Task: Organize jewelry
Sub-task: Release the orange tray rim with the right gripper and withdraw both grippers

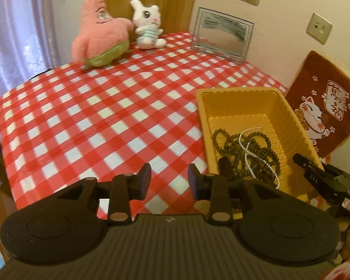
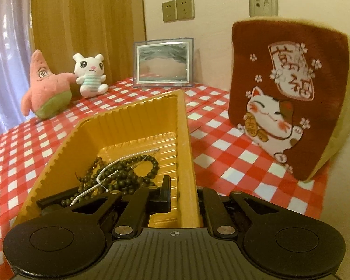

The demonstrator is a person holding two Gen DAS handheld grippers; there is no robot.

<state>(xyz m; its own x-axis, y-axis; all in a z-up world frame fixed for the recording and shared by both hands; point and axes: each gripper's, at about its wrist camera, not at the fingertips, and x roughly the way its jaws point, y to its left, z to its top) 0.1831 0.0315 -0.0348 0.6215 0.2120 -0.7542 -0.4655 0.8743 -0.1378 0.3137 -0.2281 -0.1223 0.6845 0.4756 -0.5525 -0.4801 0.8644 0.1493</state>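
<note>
Jewelry is seen heaped in the near end of a gold plastic tray (image 1: 249, 107) that sits on the red-and-white checked tablecloth (image 1: 93, 116), at the right of the left wrist view and at lower centre of the right wrist view: dark beaded strands (image 1: 256, 154) lie tangled together, and a thin silver chain (image 1: 249, 149) is draped across them. The left gripper (image 1: 169, 182) is shown at the bottom of its own view with its jaws apart and nothing between them, only bare tablecloth being visible in the gap, just left of the tray's near corner. The right gripper (image 2: 183, 194) is clamped on the tray's right wall near its near end, one finger inside the tray beside the beads and the other outside the wall; in the left wrist view it appears at the right edge, on the tray's rim. A pink starfish plush (image 2: 45, 88) and a white bunny plush (image 2: 91, 74) are set side by side, touching, at the far edge of the table in the upper left of the right wrist view, with a framed mirror (image 2: 163, 64) propped against the wall at upper centre. A brown lucky-cat cushion (image 2: 282, 98) is stood upright to the right of the tray, apart from it
</note>
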